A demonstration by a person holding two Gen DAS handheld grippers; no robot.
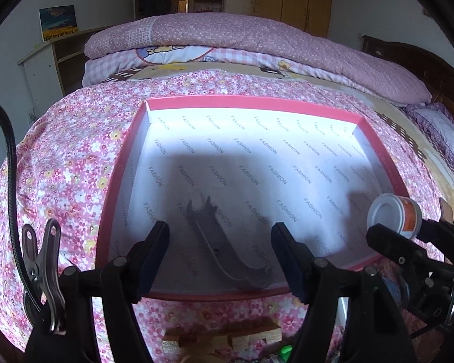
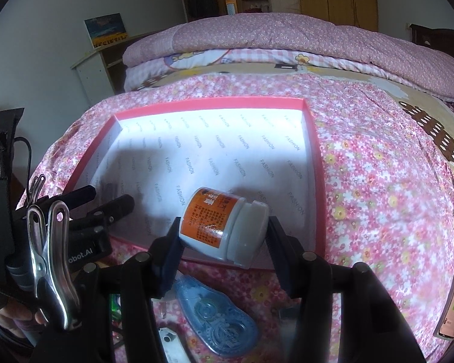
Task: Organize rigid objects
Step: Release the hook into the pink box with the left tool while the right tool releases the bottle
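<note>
A pink-rimmed box (image 1: 124, 163) with a white "FASHION" lining lies on the flowered bedspread. A grey flat tool (image 1: 224, 251) with pronged ends lies in its near part. My left gripper (image 1: 221, 257) is open and empty, its fingers on either side of that tool, just above it. My right gripper (image 2: 224, 242) is shut on a white jar with an orange label (image 2: 221, 224), held tilted over the box's near edge (image 2: 314, 181). The jar also shows in the left wrist view (image 1: 393, 214) at the box's right rim.
A blue correction-tape dispenser (image 2: 218, 320) and a small white item (image 2: 169, 341) lie on the bedspread in front of the box. Wooden blocks (image 1: 221, 338) lie below the left gripper. Folded quilts (image 1: 227, 39) are stacked behind the box.
</note>
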